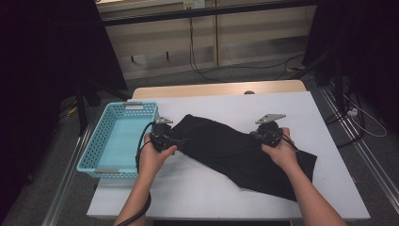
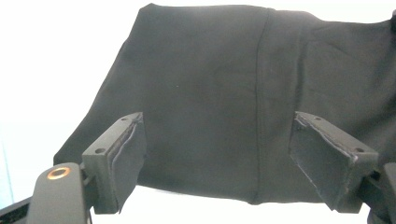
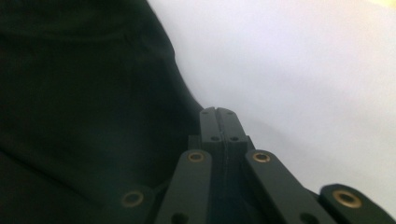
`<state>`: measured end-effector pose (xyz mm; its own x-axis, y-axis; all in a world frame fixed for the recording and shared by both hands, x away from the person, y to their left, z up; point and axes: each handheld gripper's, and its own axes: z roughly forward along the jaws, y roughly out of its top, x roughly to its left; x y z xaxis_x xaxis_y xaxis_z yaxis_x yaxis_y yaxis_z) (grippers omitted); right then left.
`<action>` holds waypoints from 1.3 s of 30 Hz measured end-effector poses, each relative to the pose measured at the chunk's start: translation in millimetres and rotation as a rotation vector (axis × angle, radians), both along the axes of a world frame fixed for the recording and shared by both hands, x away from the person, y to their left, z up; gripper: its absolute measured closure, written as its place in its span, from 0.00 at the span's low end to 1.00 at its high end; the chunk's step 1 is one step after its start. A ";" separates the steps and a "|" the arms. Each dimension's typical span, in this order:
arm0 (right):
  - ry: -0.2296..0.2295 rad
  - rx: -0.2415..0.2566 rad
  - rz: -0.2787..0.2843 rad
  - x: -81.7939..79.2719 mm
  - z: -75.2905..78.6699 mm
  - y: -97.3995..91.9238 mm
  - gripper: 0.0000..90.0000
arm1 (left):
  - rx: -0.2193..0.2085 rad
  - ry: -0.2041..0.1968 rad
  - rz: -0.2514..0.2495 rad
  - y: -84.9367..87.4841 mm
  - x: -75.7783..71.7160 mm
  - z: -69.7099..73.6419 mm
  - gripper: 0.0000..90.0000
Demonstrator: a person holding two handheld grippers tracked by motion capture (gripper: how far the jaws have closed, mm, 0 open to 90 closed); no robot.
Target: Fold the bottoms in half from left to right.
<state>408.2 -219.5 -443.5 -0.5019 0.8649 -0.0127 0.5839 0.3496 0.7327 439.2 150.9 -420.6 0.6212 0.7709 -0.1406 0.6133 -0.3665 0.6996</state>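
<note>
A black cloth lies spread on the white table, running from the middle towards the near right. My left gripper hangs at the cloth's left end with its jaws wide apart. In the left gripper view the cloth lies under and beyond the open left gripper, and nothing is pinched between the pads. My right gripper sits at the cloth's far edge. In the right gripper view the right gripper has its jaws pressed together, tips right at the hem of the cloth. Whether any fabric is caught between them is unclear.
A light blue slotted basket stands on the table's left side, close to my left hand, with nothing in it. The table's front edge runs just before the person's forearms. Cables lie on the floor beyond the table.
</note>
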 end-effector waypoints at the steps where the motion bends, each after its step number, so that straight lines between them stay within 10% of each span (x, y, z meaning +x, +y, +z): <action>1: -0.006 0.006 -0.001 1.4 2.4 -0.7 1.00 | 0.000 -0.002 0.000 0.7 -0.3 0.1 0.22; 8: -0.035 0.050 -0.043 11.1 5.2 -2.9 1.00 | 0.001 -0.001 0.005 3.9 -0.2 0.7 0.22; 12: -0.006 0.037 -0.069 10.0 -0.9 -2.7 0.81 | 0.000 -0.001 0.007 5.0 0.8 0.2 0.22; 21: -0.034 0.034 -0.083 -29.0 16.1 -23.0 0.62 | -0.004 -0.003 0.013 8.1 2.8 1.8 0.21; 31: -0.059 0.017 -0.163 -67.3 21.4 -63.5 0.61 | 0.002 -0.010 0.005 4.1 2.2 3.6 0.21; 39: 0.002 -0.014 -0.188 -80.0 8.8 -80.3 0.80 | -0.002 -0.013 -0.005 -1.6 4.7 2.8 0.20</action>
<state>328.2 -299.7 -434.6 -0.3318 0.9430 -0.0244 0.6413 0.2444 0.7273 443.9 149.3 -417.8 0.6265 0.7679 -0.1338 0.6026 -0.3683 0.7080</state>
